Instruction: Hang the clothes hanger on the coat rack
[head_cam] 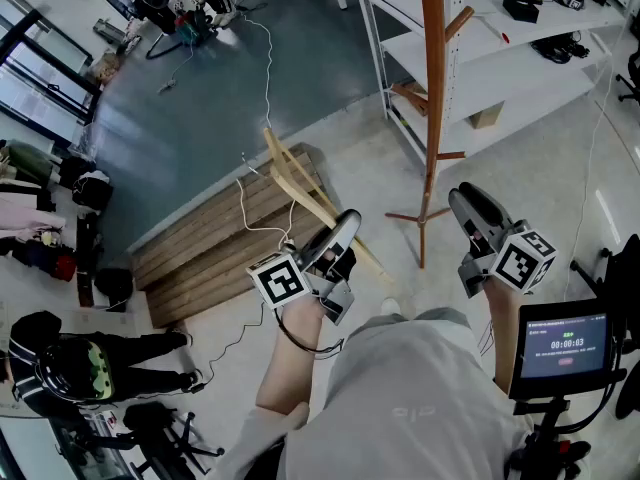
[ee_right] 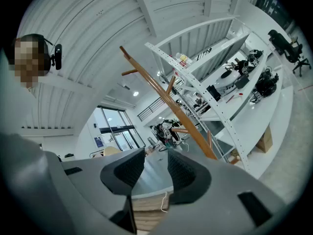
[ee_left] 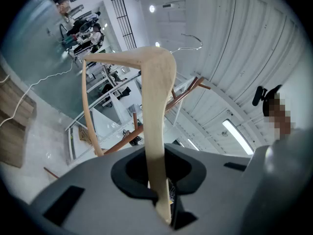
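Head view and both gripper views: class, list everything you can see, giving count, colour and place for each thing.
clothes hanger: one, pale wood, held up in the left gripper
coat rack: one, reddish-brown, standing beside the shelving unit
shelving unit: one, white, upper right of head view
wooden planks: one stack, brown, on the floor left of centre
cable: one, white, trailing over the floor to the wooden planks
screen: one, black, on a stand at lower right
bystander: one, dark clothes, lower left
left gripper: grey, shut on the clothes hanger
right gripper: grey, jaws apart, empty
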A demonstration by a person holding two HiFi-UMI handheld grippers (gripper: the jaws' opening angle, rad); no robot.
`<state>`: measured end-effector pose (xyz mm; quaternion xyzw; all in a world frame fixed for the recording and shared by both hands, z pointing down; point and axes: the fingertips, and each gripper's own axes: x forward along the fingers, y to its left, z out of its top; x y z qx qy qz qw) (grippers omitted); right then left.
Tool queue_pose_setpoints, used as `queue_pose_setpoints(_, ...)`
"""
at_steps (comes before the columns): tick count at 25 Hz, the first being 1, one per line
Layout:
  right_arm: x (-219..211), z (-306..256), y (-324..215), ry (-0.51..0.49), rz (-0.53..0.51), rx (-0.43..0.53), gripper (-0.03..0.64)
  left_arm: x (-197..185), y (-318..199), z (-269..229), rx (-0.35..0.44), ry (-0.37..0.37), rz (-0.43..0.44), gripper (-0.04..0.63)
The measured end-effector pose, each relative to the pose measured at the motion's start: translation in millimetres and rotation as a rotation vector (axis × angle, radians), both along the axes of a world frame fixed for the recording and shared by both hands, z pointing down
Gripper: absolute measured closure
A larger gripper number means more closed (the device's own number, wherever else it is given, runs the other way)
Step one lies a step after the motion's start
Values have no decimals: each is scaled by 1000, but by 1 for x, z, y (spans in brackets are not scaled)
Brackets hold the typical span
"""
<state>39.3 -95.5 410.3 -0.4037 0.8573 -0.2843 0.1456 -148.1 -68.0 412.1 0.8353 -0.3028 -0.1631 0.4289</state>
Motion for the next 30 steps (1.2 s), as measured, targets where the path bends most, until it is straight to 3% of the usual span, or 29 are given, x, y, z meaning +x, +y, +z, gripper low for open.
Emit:
queue_pose_setpoints(9,-10,-56,-15,6,32,70,460,-3,-26,-83,42,-51,45,552)
queue_pose_setpoints(16,57,-64,-102,-29,0,87,460,83,-112,-157,147,-123,46,552)
queue_pose_setpoints(22,68,-68,-113,-57,-2,96,460,110,-125,-216,256,-171,78,553)
queue_pose_setpoints(30,56,-84,-115,-49,-32,112,460,123,-145,-236,271,-197,114,552)
